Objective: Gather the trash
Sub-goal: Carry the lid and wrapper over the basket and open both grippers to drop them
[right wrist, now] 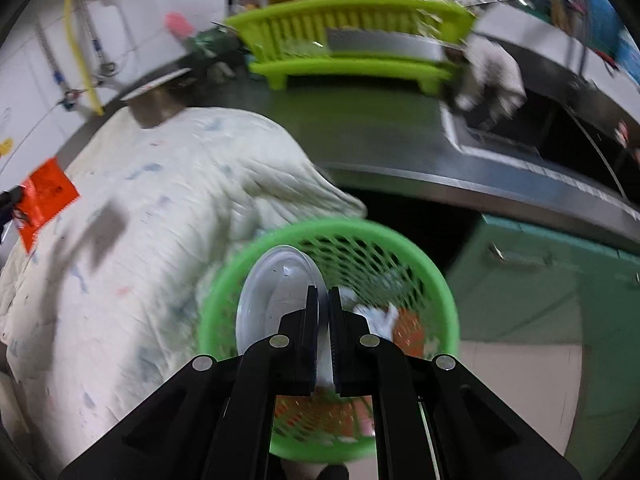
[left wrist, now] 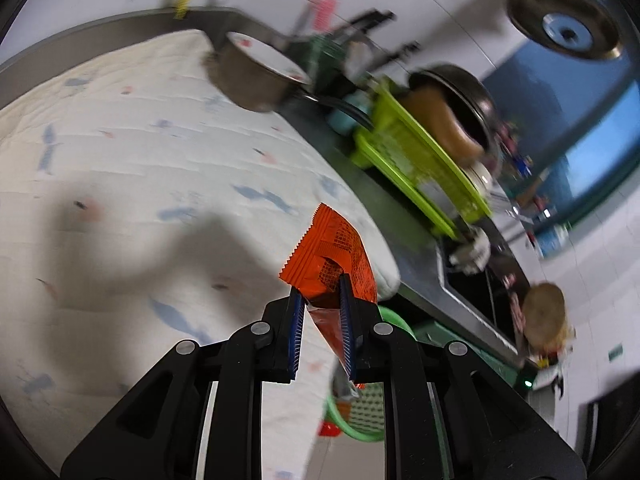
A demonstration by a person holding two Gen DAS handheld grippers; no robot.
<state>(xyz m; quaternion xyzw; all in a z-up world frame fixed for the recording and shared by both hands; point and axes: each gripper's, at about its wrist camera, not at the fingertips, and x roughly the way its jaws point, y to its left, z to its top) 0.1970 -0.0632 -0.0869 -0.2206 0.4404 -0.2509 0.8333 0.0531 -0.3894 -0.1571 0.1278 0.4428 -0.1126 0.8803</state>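
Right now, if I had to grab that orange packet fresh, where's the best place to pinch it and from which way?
Pinch the orange packet across its flat faces near one short end, coming in along its length, much as the left gripper holds it. It is a thin, flat sachet with serrated sealed ends, so narrow jaws should clamp it there without it slipping or buckling.

Glossy orange foil wrapper (left wrist: pixel 332 256), quilted matt white cloth (left wrist: pixel 140 168), green plastic mesh basket (right wrist: pixel 424 264), brushed steel tabletop (right wrist: pixel 380 140).
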